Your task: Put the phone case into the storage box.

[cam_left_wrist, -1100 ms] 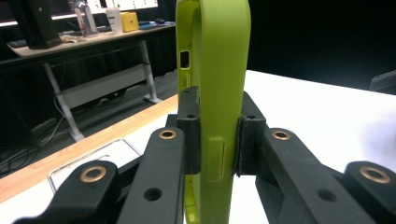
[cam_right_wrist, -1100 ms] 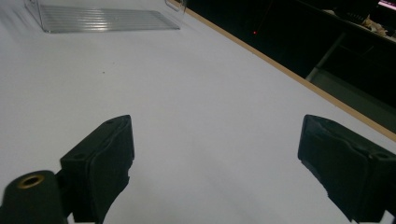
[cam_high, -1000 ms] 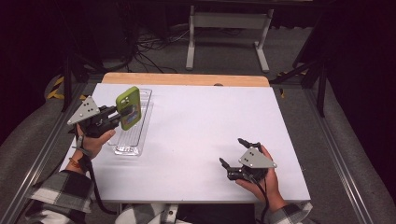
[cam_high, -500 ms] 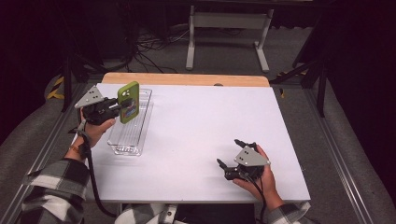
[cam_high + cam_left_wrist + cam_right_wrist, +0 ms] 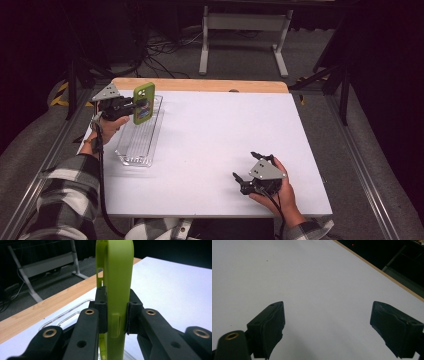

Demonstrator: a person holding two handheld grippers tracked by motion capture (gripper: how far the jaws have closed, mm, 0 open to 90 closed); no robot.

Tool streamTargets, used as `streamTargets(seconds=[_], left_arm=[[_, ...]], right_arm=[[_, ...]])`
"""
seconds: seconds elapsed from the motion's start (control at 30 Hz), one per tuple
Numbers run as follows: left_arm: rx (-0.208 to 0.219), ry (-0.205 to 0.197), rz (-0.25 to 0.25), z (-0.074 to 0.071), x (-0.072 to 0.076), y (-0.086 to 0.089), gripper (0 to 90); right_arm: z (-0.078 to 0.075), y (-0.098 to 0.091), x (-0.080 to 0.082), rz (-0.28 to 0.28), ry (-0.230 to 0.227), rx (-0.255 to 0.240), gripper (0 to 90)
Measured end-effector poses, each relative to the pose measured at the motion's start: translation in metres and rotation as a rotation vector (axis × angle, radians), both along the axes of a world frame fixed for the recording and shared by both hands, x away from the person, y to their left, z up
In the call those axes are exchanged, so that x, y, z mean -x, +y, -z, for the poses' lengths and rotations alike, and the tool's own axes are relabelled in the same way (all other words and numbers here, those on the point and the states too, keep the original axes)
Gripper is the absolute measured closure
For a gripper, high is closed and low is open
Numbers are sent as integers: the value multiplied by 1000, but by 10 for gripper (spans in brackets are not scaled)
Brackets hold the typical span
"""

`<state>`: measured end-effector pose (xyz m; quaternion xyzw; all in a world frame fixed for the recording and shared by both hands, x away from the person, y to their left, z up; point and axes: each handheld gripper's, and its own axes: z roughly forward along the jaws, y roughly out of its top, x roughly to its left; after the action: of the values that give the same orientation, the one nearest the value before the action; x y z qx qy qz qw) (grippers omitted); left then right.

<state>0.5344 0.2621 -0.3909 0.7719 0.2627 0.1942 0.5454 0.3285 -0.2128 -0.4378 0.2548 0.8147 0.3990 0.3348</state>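
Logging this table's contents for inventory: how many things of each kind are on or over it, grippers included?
Green phone case: 1, clamped upright in the left gripper
Clear plastic tray: 1
Grippers: 2, with the right gripper open on the white table
Total: 4

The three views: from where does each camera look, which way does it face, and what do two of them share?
High view: above the person's side, facing forward and down on the white table; forearms, left gripper, right gripper.
Left gripper view: on the left gripper, looking along its jaws, clamped on the upright green phone case.
Right gripper view: on the right gripper, facing bare tabletop between open jaws.
Shared: the high and left gripper views show the green phone case over the clear tray.
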Motion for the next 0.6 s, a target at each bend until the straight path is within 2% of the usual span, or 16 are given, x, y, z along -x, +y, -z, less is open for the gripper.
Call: streamTargets(seconds=[0.13, 0.17, 0.3, 0.33, 0.4, 0.53, 0.6], left_arm=[[-14, 6, -15, 1, -9, -1, 768], [-10, 21, -29, 3, -15, 0, 768], [-14, 37, -45, 8, -23, 0, 768], [-37, 44, -55, 11, -28, -2, 768], [-66, 42, -67, 14, -32, -4, 768], [-60, 47, -62, 17, -34, -7, 768], [-62, 34, -67, 17, -37, -7, 768]], right_arm=[[0, -1, 1, -1, 5, 5, 132], [0, 0, 0, -2, 4, 4, 132], [0, 0, -1, 1, 5, 3, 132], [0, 1, -2, 8, 11, -6, 132], [1, 2, -3, 7, 15, -3, 132], [3, 4, -3, -6, 20, 14, 132], [4, 6, -3, -12, 19, 28, 132]])
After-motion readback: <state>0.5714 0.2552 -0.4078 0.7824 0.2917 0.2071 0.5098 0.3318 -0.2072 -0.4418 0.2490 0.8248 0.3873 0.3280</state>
